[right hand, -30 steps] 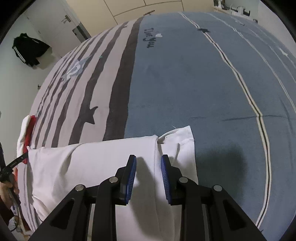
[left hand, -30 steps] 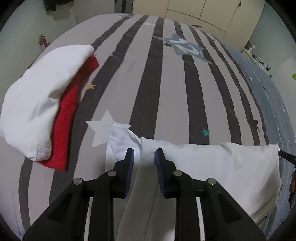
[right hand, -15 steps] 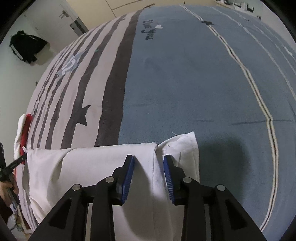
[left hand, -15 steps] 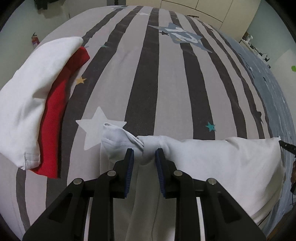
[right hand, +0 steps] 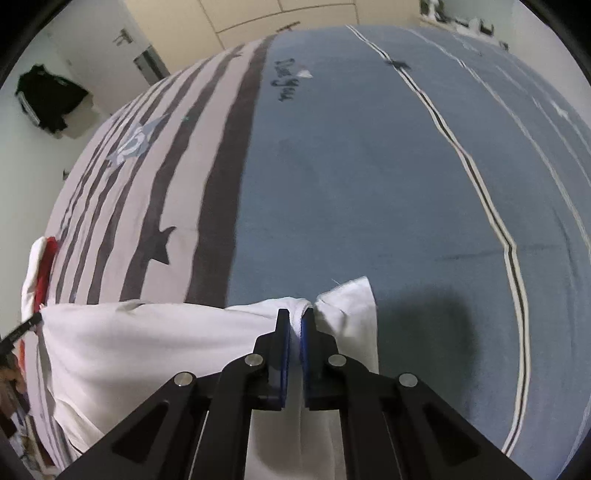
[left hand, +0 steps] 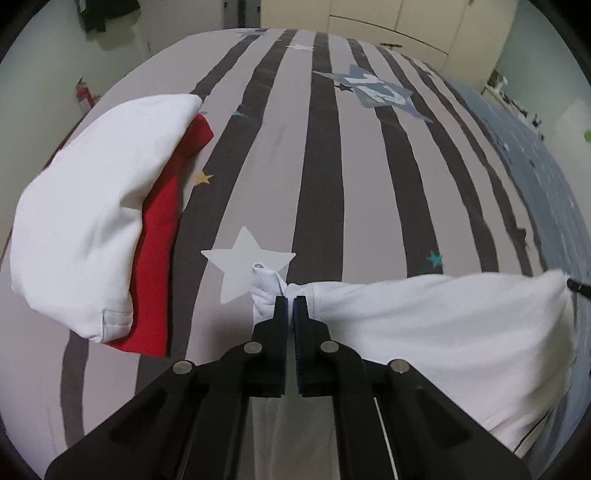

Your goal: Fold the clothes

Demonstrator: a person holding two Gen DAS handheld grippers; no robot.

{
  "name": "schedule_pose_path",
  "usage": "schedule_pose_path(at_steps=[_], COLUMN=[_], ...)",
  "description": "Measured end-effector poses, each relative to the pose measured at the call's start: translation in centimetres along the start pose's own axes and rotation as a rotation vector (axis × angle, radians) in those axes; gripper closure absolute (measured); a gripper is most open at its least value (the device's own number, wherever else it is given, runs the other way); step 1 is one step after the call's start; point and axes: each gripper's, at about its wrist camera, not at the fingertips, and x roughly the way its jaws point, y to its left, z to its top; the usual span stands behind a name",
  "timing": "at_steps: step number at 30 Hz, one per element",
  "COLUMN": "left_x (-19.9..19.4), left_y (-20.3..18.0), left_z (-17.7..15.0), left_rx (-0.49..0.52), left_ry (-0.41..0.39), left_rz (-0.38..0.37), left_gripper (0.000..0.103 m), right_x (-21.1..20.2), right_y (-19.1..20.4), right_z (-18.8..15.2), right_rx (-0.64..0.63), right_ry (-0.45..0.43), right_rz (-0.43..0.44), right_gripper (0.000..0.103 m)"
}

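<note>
A white shirt [left hand: 436,325] lies stretched across the near edge of the bed. My left gripper [left hand: 290,306] is shut on its left shoulder, where the cloth bunches at the blue pads and a sleeve [left hand: 264,291] pokes out to the left. In the right wrist view the same white shirt [right hand: 147,343] runs off to the left, and my right gripper [right hand: 295,321] is shut on its right shoulder, with a sleeve [right hand: 349,314] lying to the right. Each gripper's far tip shows at the other view's edge.
A folded white garment [left hand: 88,221] lies on a folded red one [left hand: 159,258] at the left of the striped bedspread [left hand: 321,184]. The right half of the bed is blue [right hand: 369,184]. Cupboards [left hand: 406,26] and a hanging black jacket [right hand: 48,99] stand beyond it.
Both grippers have closed from a loose gap onto the shirt's shoulders, bunching the cloth. The left gripper has shifted slightly, so the white star now sits just beyond its tips.
</note>
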Motion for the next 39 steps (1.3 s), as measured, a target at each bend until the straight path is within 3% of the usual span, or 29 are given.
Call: schedule_pose_path(at_steps=[10, 13, 17, 19, 21, 24, 26, 28, 30, 33, 35, 39], left_x=[0.8, -1.0, -4.1, -4.9, -6.4, -5.6, -6.6, -6.7, -3.6, 0.0, -0.6, -3.7], left_y=[1.3, 3.1, 4.8, 1.8, -2.0, -7.5, -10.1, -12.9, -14.3, -13.2, -12.5, -12.4], left_z=[0.4, 0.6, -0.2, 0.6, -0.7, -1.7, -4.2, -5.4, -5.4, -7.1, -7.1, -6.6], left_rx=[0.016, -0.058, -0.118, -0.092, -0.014, 0.137, 0.185, 0.228, 0.261, 0.199, 0.137, 0.052], left_ry=[0.053, 0.005, -0.093, -0.132, -0.159, -0.173, -0.159, -0.152, -0.138, -0.049, -0.063, -0.128], left_rz=[0.023, 0.064, 0.117, 0.094, 0.042, -0.039, -0.081, -0.101, -0.072, -0.048, -0.064, -0.096], left_gripper=[0.097, 0.095, 0.094, 0.094, 0.094, 0.094, 0.094, 0.094, 0.094, 0.094, 0.094, 0.093], right_x=[0.9, -0.1, -4.0, -5.9, -7.3, -7.1, -8.1, -6.8, -5.1, -2.6, -0.8, -2.3], right_y=[-1.4, -0.8, -1.2, -0.5, 0.9, 5.3, 7.5, 10.8, 13.3, 14.2, 13.2, 13.1], right_z=[-0.5, -0.1, 0.9, 1.1, 0.6, -1.9, -5.3, -7.1, -8.9, -11.3, -11.8, -11.2], right_rx=[0.022, -0.015, 0.002, 0.008, -0.002, -0.078, -0.135, -0.189, -0.252, -0.261, -0.198, -0.168], right_ry=[-0.010, -0.034, -0.139, -0.180, -0.209, -0.201, -0.180, -0.165, -0.157, -0.150, -0.120, -0.140], right_rz=[-0.017, 0.001, -0.068, -0.063, -0.030, 0.089, 0.149, 0.161, 0.135, 0.057, 0.079, 0.093], right_gripper=[0.099, 0.098, 0.089, 0.088, 0.088, 0.088, 0.088, 0.087, 0.087, 0.084, 0.083, 0.083])
